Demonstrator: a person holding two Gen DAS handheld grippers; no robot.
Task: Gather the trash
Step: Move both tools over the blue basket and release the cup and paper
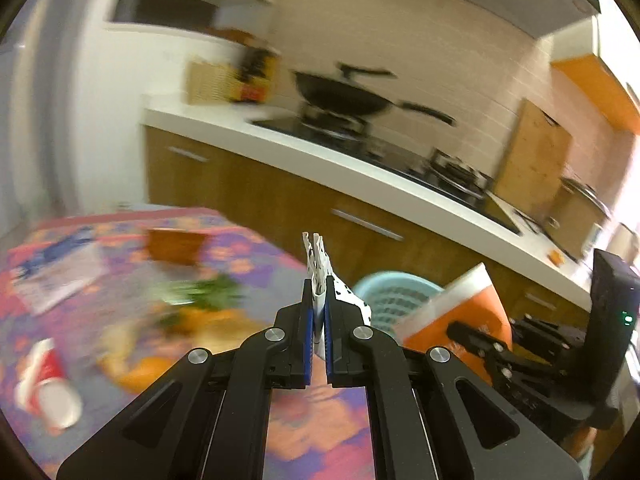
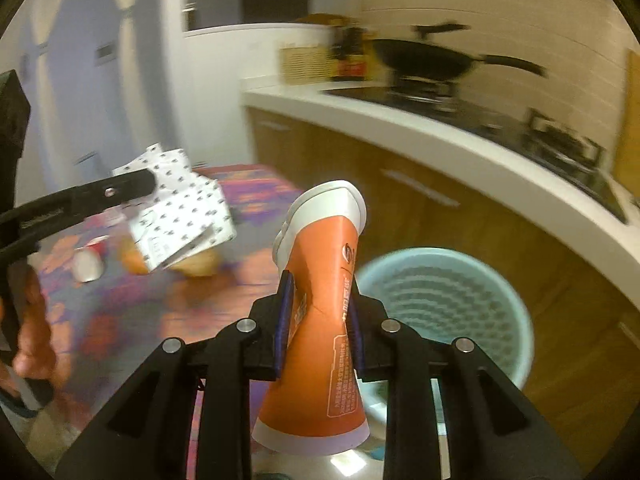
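My left gripper [image 1: 319, 300] is shut on a folded white paper with black spots [image 1: 320, 276], held in the air above the flowered table; the same spotted paper [image 2: 180, 208] shows at the left of the right wrist view. My right gripper [image 2: 318, 300] is shut on a crushed orange paper cup [image 2: 320, 280] with a white rim; that orange cup [image 1: 460, 304] appears at the right of the left wrist view. A light blue slatted waste basket [image 2: 444, 300] stands on the floor just ahead and right of the cup, and the basket [image 1: 390, 294] lies between both grippers.
A table with a flowered cloth [image 1: 120, 280] carries a red paper cup [image 1: 48, 384] lying on its side, greens, orange fruit [image 1: 140, 372] and a brown box [image 1: 176, 244]. A white counter [image 1: 320, 160] with wooden cabinets, a black wok [image 1: 340, 96] and a stove runs behind.
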